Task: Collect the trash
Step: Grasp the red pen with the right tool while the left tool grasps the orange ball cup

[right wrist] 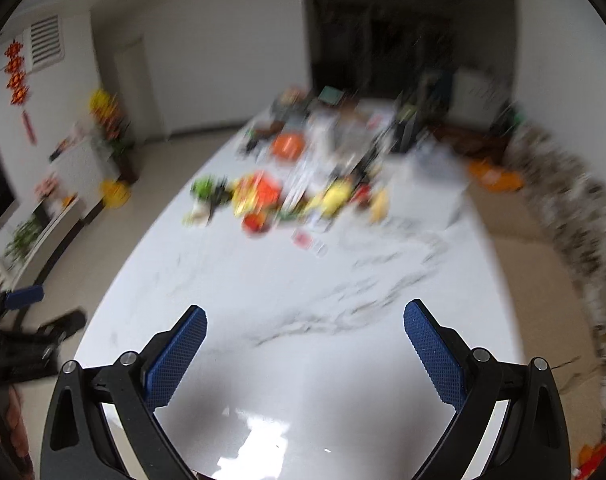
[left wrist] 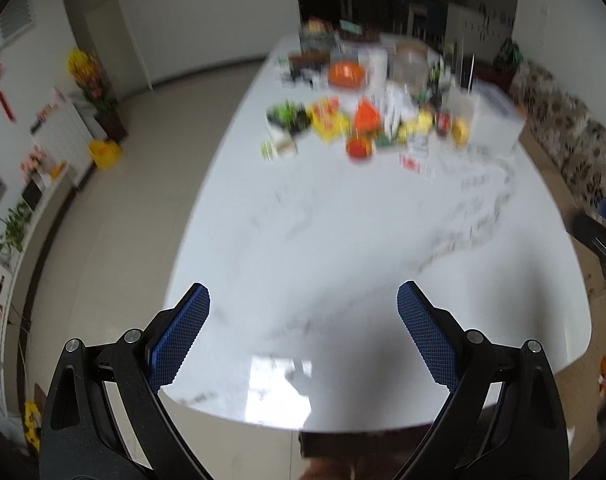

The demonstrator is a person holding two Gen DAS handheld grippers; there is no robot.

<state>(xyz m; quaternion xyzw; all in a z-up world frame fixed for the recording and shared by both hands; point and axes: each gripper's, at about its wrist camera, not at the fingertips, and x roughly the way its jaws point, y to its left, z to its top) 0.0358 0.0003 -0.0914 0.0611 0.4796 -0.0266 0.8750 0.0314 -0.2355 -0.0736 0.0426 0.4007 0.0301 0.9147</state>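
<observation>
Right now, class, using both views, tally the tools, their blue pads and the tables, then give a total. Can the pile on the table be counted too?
Tools: 2 (left tool, right tool, both open)
Blue pads: 4, two on each tool
Table: 1
Total: 7
The pile at the far end is too blurred to count.

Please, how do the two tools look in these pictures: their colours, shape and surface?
Both look alike. The left tool and the right tool each have two black arms with cut-out openings and round silver pivot screws. Each arm ends in a blue pad with a fine cross-hatched texture. No cables, markings or sleeves are visible.
</observation>
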